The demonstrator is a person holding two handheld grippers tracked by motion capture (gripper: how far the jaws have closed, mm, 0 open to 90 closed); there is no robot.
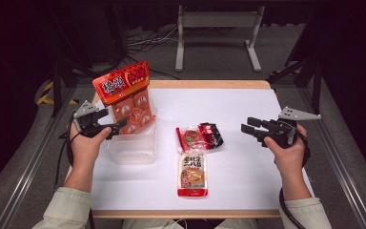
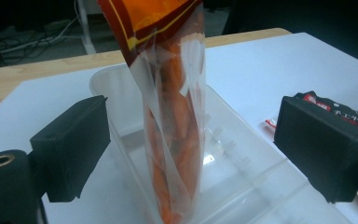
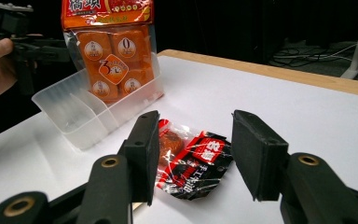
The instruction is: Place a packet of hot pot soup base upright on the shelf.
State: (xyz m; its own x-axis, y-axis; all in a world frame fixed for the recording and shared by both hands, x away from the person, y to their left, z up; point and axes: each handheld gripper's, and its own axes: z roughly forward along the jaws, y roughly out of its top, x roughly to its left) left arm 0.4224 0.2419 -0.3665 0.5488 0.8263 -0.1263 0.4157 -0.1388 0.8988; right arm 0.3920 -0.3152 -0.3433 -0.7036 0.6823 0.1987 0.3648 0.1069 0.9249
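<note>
A tall orange snack bag (image 1: 126, 95) stands upright in the far end of a clear plastic bin (image 1: 132, 149) at the table's (image 1: 248, 100) left side. The left gripper (image 1: 119, 125) sits at the bag's 8 o'clock in the high view, and in the left gripper view its jaws are spread wide with the bag's edge (image 2: 175, 116) between them, touching neither pad. The right gripper (image 1: 248, 128) hovers over the right side of the table with its jaws parted and nothing between them. At its 9 o'clock in the high view lies a small red-and-black packet (image 1: 201, 136), which the right gripper view shows on the table beyond the gap between the jaws (image 3: 191, 161). A beige noodle packet (image 1: 192, 174) lies just beside the red-and-black one, at its 6 o'clock.
</note>
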